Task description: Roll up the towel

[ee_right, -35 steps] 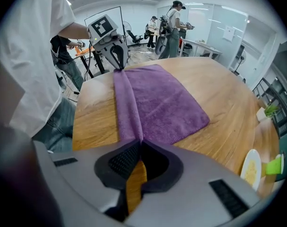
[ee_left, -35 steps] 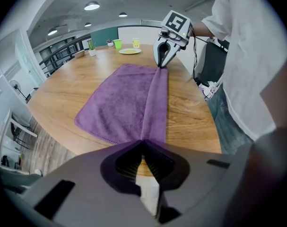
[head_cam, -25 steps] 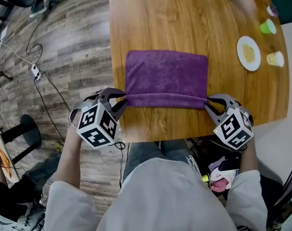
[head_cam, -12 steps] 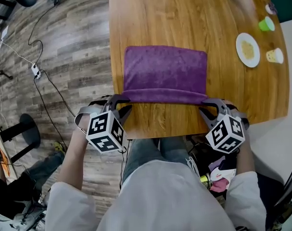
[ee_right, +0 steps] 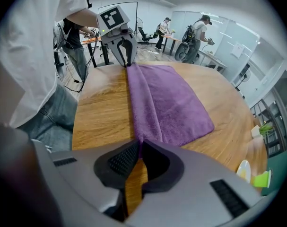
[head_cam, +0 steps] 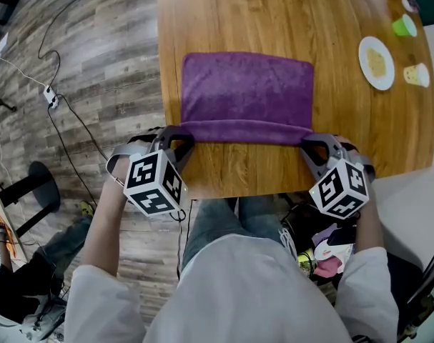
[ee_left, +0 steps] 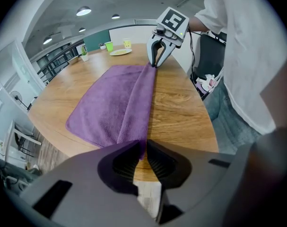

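One narrow fold only, along near hem of purple towel [head_cam: 247, 91]; no full turn of roll visible yet. Otherwise spread flat, close to near edge of surface [head_cam: 274, 20], left side almost at left edge. Left end of fold clamped in left hand-held gripper [head_cam: 176, 137], clenched tight on cloth. Right end pinched in right hand-held gripper [head_cam: 314, 143], with jaws just now closing further on cloth between them. Both pointed steeply down, one at each end of fold. Fold drawn straight and taut from one to the other.

Judged early in task: start of roll formed, nearly whole length of towel left to wind toward far edge. Both ends to be advanced evenly, else risk of skewed, coned roll.

Well apart, toward far right corner of surface: white plate [head_cam: 376, 63], green cup [head_cam: 404, 26], pale cup [head_cam: 417, 74]; all outside rolling path.
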The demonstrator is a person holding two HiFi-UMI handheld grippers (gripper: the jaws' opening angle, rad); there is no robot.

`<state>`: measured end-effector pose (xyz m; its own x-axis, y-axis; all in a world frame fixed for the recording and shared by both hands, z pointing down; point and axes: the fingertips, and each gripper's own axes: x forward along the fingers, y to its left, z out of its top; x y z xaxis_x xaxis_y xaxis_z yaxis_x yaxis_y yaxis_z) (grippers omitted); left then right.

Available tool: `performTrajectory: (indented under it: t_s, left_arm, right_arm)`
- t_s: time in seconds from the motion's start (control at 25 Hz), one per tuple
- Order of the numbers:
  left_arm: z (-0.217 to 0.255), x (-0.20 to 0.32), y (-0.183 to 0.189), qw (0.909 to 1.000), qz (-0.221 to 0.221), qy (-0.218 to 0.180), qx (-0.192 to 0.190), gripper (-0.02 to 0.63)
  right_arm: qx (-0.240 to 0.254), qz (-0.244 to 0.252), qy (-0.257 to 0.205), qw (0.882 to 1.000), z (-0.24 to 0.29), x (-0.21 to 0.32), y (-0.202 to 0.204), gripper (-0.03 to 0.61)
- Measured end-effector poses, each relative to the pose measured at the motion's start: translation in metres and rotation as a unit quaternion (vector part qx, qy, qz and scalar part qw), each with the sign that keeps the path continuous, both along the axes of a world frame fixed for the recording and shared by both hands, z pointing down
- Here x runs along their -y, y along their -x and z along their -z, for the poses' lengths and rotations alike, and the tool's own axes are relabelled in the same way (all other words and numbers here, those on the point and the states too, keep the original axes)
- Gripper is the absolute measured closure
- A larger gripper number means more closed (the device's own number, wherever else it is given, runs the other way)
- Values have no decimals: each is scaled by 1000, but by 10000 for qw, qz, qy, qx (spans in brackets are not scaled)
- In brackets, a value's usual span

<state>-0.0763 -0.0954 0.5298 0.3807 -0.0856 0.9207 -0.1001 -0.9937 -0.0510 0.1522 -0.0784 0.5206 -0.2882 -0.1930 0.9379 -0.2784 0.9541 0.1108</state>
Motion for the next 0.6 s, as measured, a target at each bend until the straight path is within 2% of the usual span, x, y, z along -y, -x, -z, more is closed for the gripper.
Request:
performTrajectory:
  t_s: [0.28, 0.6]
  left_arm:
    - [0, 0, 1, 9993, -225, -273, 123, 570]
    - [0, 2, 0, 9991, -164, -355, 135, 597]
  right_arm:
    - [7, -76, -92, 9999, 1, 1, 2, 560]
    - [53, -153, -70, 9998, 1, 2, 1, 568]
